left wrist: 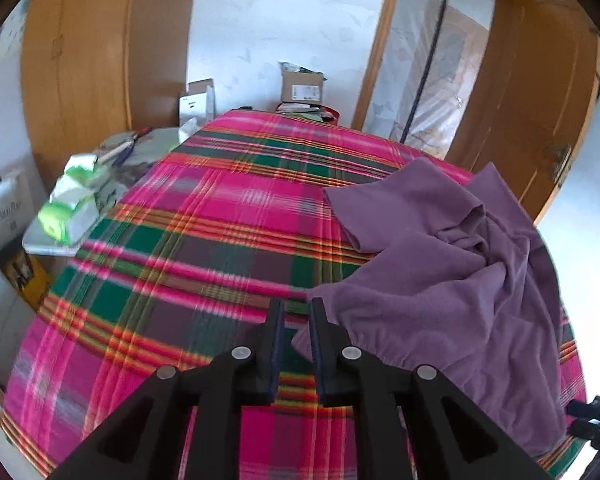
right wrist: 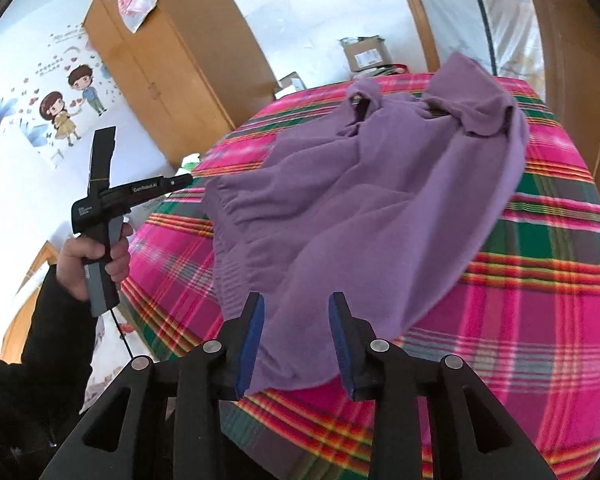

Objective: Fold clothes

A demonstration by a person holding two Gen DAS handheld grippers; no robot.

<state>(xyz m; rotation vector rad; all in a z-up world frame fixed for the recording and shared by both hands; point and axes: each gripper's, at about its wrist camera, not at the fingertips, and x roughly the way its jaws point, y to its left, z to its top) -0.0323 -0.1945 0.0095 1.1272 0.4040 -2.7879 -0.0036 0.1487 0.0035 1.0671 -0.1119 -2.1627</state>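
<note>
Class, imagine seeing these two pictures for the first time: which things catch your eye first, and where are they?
First the bright pink-and-green plaid bedcover, filling the middle of both views. Next the crumpled purple garment lying on it, its near edge between the open right gripper. Then the cartoon couple wall sticker on the left wall.

Readable on the side of the left gripper (right wrist: 140,191), seen from the right wrist view: "GenRobot.AI" in small white letters; below it on the handle block, a smaller white label too fine to read. On the white box (left wrist: 8,210) at far left: large grey lettering, blurred, not legible. On the cardboard box (left wrist: 302,87) at the far end: a white shipping label, print too small to read.
</note>
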